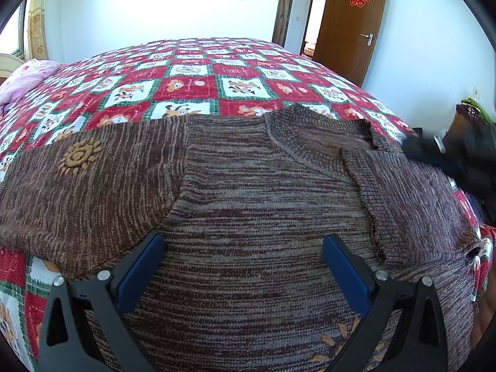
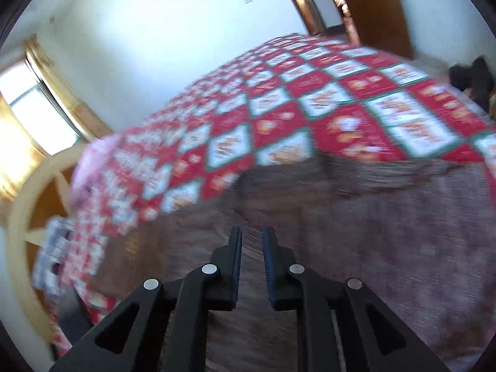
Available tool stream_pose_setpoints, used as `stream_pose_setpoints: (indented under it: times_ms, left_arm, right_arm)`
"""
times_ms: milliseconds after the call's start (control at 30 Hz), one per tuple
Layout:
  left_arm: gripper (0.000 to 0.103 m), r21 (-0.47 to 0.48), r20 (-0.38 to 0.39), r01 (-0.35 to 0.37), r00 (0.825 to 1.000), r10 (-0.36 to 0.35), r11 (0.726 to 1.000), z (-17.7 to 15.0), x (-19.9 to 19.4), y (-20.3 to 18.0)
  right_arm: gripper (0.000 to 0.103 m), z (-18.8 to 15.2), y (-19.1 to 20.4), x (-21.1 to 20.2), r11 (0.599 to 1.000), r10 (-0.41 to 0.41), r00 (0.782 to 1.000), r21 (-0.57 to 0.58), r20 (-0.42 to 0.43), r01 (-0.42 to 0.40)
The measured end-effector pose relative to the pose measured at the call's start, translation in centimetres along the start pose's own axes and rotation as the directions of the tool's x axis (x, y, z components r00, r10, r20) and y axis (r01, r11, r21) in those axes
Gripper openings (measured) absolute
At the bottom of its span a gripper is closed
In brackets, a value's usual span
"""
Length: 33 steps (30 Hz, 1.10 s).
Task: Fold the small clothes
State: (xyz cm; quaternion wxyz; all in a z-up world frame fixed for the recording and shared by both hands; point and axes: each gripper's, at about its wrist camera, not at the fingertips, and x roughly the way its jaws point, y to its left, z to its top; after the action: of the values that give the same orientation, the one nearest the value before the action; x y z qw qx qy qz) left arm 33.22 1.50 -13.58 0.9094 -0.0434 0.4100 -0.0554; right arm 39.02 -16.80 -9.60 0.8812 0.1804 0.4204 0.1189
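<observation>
Left gripper: fingers spread wide above the brown knitted sweater, nothing between them. The sweater lies on the near edge of the bed, one sleeve with a sun motif stretched to the left, the collar toward the far side, a flap folded over on the right. Right gripper: fingers close together with a narrow gap, over the same sweater; the blurred view shows no cloth pinched. Beyond: checked red and white bedspread, pink pillow, brown door.
</observation>
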Motion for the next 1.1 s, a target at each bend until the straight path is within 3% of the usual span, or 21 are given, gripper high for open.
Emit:
stream_pose_setpoints:
  times_ms: [167, 233, 333, 433, 467, 567, 733, 767, 833, 967, 1033, 1100]
  left_arm:
    - [0.103, 0.000, -0.001, 0.000, 1.000, 0.000, 1.000, 0.0, 0.0, 0.0]
    - [0.103, 0.001, -0.002, -0.002, 1.000, 0.002, 1.000, 0.0, 0.0, 0.0]
    - [0.103, 0.006, -0.005, -0.007, 1.000, 0.007, 1.000, 0.0, 0.2, 0.0]
    - [0.103, 0.011, -0.007, -0.013, 1.000, 0.013, 1.000, 0.0, 0.3, -0.1]
    - [0.103, 0.012, -0.008, -0.015, 1.000, 0.015, 1.000, 0.1, 0.4, -0.1]
    - [0.103, 0.015, -0.008, -0.018, 1.000, 0.018, 1.000, 0.0, 0.4, -0.1]
    - [0.103, 0.021, -0.011, -0.024, 1.000, 0.025, 0.999, 0.0, 0.6, 0.0]
    - [0.103, 0.023, -0.012, -0.027, 1.000, 0.027, 0.999, 0.0, 0.6, 0.0]
    - [0.103, 0.029, -0.017, -0.036, 0.999, 0.036, 0.999, 0.0, 0.7, -0.1]
    - [0.103, 0.057, -0.033, -0.066, 0.997, 0.068, 0.996, 0.0, 0.4, -0.4]
    - [0.103, 0.072, -0.053, -0.077, 0.995, 0.081, 0.994, -0.2, -0.3, 0.0]
    - [0.103, 0.023, -0.057, -0.102, 0.993, 0.104, 0.994, -0.5, -1.8, 1.8]
  right_arm:
    - [0.014, -4.4, -0.8, 0.5, 0.994, -0.103, 0.990, -0.037, -0.094, 0.100]
    - [0.015, -5.8, -1.0, 1.5, 0.998, -0.066, 0.990, 0.000, -0.122, 0.067]
    - [0.026, -6.0, 0.5, 1.6, 0.996, -0.077, 0.993, -0.052, -0.094, 0.073]
    - [0.026, -5.0, 0.1, 0.7, 0.999, -0.035, 0.994, -0.023, -0.104, 0.032]
    - [0.026, -4.6, -0.5, -0.5, 0.999, -0.035, 0.997, -0.002, -0.067, 0.035]
    - [0.025, -3.7, -3.1, -4.0, 0.988, -0.146, 0.989, 0.051, 0.006, 0.146]
    - [0.025, -5.4, -9.4, -6.6, 0.939, -0.299, 0.953, 0.168, -0.038, 0.301]
    - [0.023, -6.4, -11.5, -6.6, 0.929, -0.287, 0.955, 0.224, -0.071, 0.296]
    - [0.023, -7.2, -12.6, -7.3, 0.940, -0.224, 0.974, 0.263, -0.012, 0.219]
    - [0.027, -6.9, -10.4, -6.5, 0.934, -0.323, 0.946, 0.159, -0.011, 0.321]
    - [0.039, -6.9, -9.9, -6.6, 0.940, -0.314, 0.949, 0.141, 0.009, 0.310]
    - [0.040, -7.0, -10.1, -7.0, 0.949, -0.285, 0.958, 0.150, 0.033, 0.277]
